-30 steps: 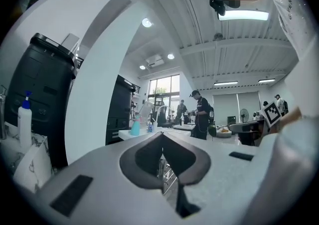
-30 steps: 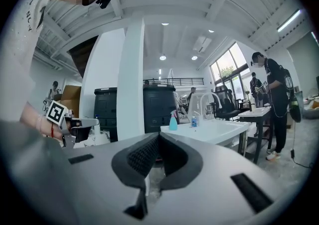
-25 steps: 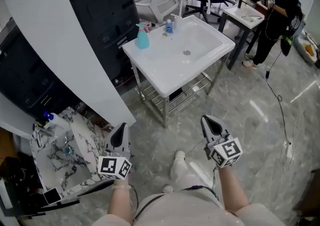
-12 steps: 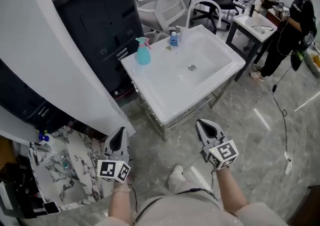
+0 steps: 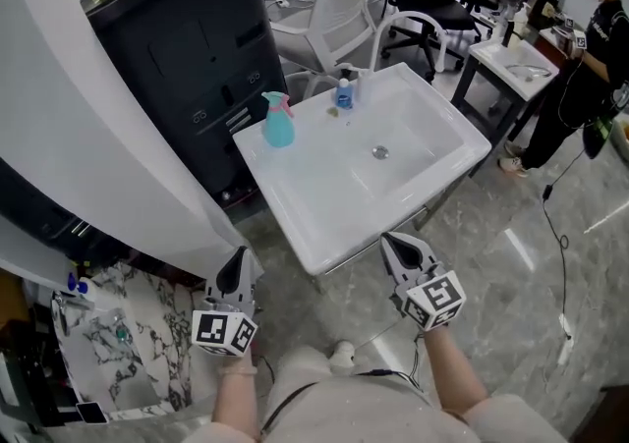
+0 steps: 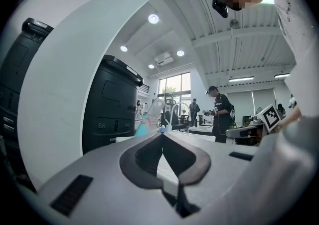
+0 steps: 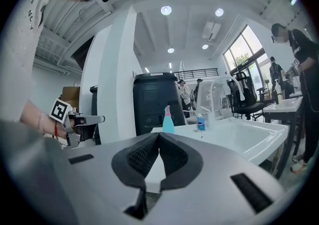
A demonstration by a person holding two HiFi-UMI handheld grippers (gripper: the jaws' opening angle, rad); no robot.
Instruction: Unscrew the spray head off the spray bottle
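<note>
1. Both tools are empty. The left gripper [image 5: 240,256] has its jaws pressed together with nothing between them, and so does the right gripper [image 5: 390,240]. Both are held roughly level in front of the person, short of the sink.

2. The spray bottle [image 5: 278,122] stands on the flat back left corner of the white sink [image 5: 295,205], which serves as the counter here. It is well apart from both grippers. A small blue bottle [image 5: 344,94] stands further along the same back edge, by the tap.

3. The spray bottle is upright, so its long axis runs straight up from the sink rim, with the spray head on top. The head is too small here to tell which way the nozzle faces.

4. Handling, as a judgement:
   - It looks like thin teal plastic, so it is likely light and easy to tip or push along the smooth, glossy sink.
   - The round body should give under a hard squeeze and may turn in the grip, so one gripper ought to clamp it firmly at mid-body.
   - The other gripper should take the threaded collar just under the head, not the trigger, which would likely flex or spray.

5. The jaws must open before either hold is possible.
</note>
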